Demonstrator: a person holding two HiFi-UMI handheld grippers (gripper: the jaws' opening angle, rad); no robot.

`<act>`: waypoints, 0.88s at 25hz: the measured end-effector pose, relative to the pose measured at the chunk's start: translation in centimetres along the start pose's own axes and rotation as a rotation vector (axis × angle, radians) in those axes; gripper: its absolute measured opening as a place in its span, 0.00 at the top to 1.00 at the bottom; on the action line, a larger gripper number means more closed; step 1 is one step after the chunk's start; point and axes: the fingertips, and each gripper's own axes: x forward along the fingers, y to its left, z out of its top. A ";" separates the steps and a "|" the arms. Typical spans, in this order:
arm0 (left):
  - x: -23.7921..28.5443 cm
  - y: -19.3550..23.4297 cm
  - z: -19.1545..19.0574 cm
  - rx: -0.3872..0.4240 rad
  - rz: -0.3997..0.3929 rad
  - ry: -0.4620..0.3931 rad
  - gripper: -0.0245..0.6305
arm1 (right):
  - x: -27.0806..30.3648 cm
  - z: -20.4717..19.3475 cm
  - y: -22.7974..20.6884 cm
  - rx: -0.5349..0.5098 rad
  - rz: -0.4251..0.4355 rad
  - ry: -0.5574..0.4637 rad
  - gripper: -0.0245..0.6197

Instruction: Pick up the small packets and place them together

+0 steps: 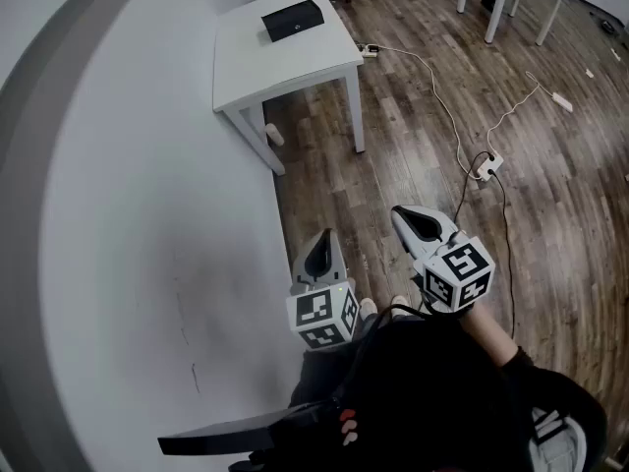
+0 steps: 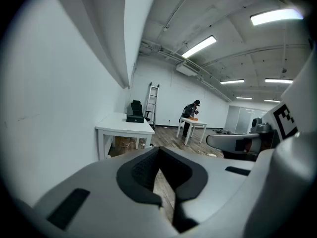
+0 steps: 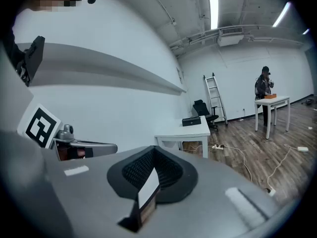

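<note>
the right gripper (image 3: 152, 157) has its jaws clamped on a small flat packet with a white face and brownish edge (image 3: 148, 192). the packet stands on edge between the dark ribbed pads, and its long side seems to run along the jaws. the left gripper (image 2: 159, 155) has its jaw tips together with nothing between them; only floor shows through the gap behind.

both grippers hang side by side over the brown wood-plank floor (image 1: 442, 116), just beside the plain white wall (image 1: 147, 214), pointing slightly downward. no other packets and no gathering spot are in view, so which way the held one must travel cannot be told.

ahead against the wall stands a white square table (image 1: 251, 67) bearing a black rectangular box (image 1: 292, 20), probably the nearest surface. white cables and a white power strip (image 1: 488, 165) trail on the floor to the right. a person (image 3: 263, 86) stands at a far white table (image 3: 271, 101).
</note>
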 end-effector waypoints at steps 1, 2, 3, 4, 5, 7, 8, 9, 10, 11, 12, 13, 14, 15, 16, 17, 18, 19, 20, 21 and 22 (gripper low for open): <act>0.0 0.0 0.0 0.000 0.000 0.001 0.96 | 0.0 0.1 0.0 -0.001 0.000 0.001 0.96; 0.1 0.0 0.0 0.001 0.001 0.002 0.96 | 0.1 0.1 -0.1 -0.002 0.000 0.002 0.96; 0.1 0.0 0.1 0.001 0.001 0.003 0.96 | 0.1 0.1 -0.1 -0.002 0.000 0.003 0.96; 0.2 0.0 0.1 0.001 0.002 0.004 0.96 | 0.2 0.2 -0.2 -0.002 0.000 0.005 0.96; 0.3 0.1 0.1 0.001 0.002 0.004 0.96 | 0.3 0.2 -0.2 -0.002 0.000 0.006 0.96; 0.4 0.3 0.2 0.002 0.000 0.005 0.96 | 0.6 0.2 -0.2 -0.003 -0.002 0.009 0.96; 0.4 0.4 0.2 0.001 -0.002 0.005 0.96 | 0.7 0.2 -0.2 0.000 -0.003 0.008 0.96; 0.5 0.4 0.3 0.001 -0.005 0.006 0.96 | 0.8 0.2 -0.2 0.008 -0.004 0.005 0.96; 0.5 0.5 0.3 0.002 -0.008 0.007 0.96 | 1.0 0.2 -0.3 0.022 -0.005 -0.001 0.96; 0.5 0.6 0.3 0.004 -0.011 0.008 0.96 | 1.1 0.2 -0.3 0.039 -0.004 -0.007 0.96; 0.6 0.8 0.3 0.006 -0.015 0.009 0.96 | 1.3 0.3 -0.3 0.056 -0.001 -0.015 0.96; 0.6 0.9 0.3 0.010 -0.019 0.012 0.96 | 1.4 0.3 -0.2 0.069 0.005 -0.022 0.96; 0.7 1.0 0.3 0.015 -0.023 0.016 0.96 | 1.6 0.4 -0.1 0.077 0.011 -0.028 0.96; 0.7 1.2 0.2 0.020 -0.028 0.021 0.96 | 1.8 0.4 0.0 0.080 0.013 -0.030 0.96; 0.7 1.5 0.1 0.025 -0.031 0.029 0.96 | 2.0 0.3 0.0 0.080 0.012 -0.025 0.96; 0.8 1.8 -0.1 0.028 -0.033 0.038 0.96 | 2.3 0.2 0.1 0.081 0.010 -0.017 0.96; 0.8 2.1 -0.3 0.027 -0.033 0.049 0.96 | 2.6 0.0 0.2 0.084 0.009 -0.007 0.96; 0.8 2.5 -0.7 0.022 -0.032 0.060 0.96 | 2.8 -0.2 0.4 0.088 0.010 0.000 0.96; 0.8 3.0 -1.0 0.012 -0.032 0.069 0.96 | 2.9 -0.3 0.6 0.090 0.010 0.001 0.96; 0.9 3.4 -1.4 -0.001 -0.031 0.075 0.96 | 3.0 -0.3 0.7 0.088 0.007 -0.003 0.96; 1.1 3.9 -1.7 -0.014 -0.029 0.081 0.96 | 3.2 -0.4 0.7 0.085 -0.003 -0.009 0.96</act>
